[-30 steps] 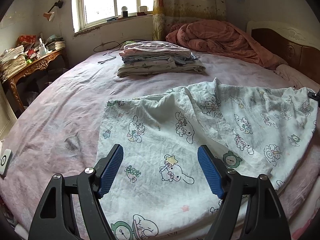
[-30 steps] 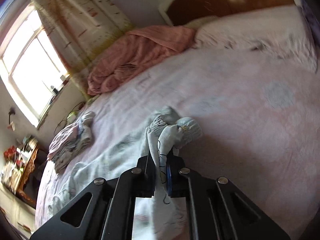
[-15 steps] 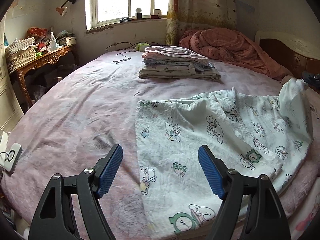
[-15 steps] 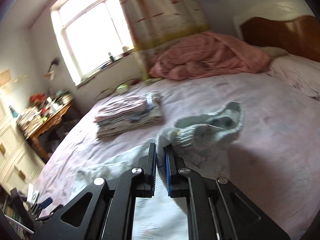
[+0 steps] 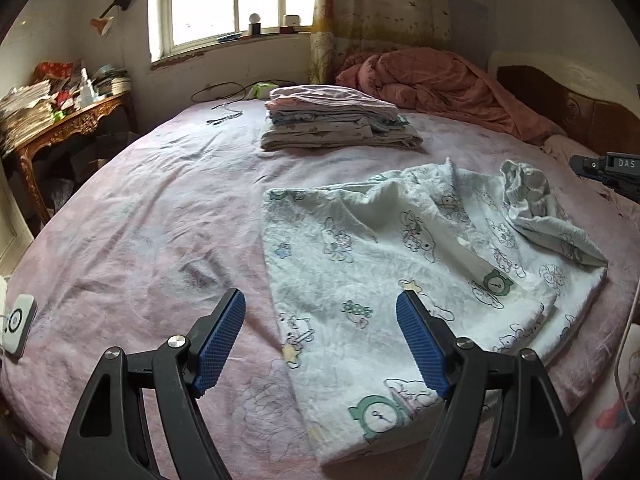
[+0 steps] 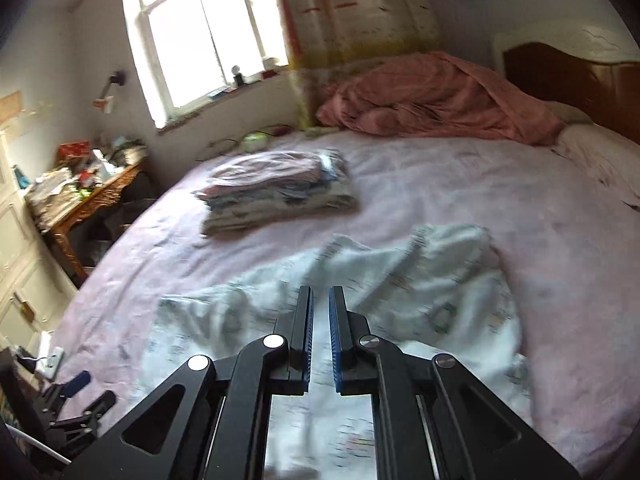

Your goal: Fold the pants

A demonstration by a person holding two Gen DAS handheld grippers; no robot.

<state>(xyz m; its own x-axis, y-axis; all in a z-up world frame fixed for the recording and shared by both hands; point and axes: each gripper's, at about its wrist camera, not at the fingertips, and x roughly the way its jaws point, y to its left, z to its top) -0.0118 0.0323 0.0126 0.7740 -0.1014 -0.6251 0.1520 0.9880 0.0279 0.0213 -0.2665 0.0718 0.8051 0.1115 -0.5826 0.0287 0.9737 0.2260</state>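
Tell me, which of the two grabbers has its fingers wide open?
The left gripper: its blue pads stand far apart above the cartoon-print pants. The right gripper has its pads nearly together, with nothing between them.

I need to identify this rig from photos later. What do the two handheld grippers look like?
Both match. The left gripper has black angular linkage arms with triangular cut-outs, round silver pivot pins, and two fingers faced with blue ribbed pads. The right gripper has the same black frame, silver pins and blue pads. From the left camera its side shows white lettering, "DAS". No hands, sleeves or cables visible.
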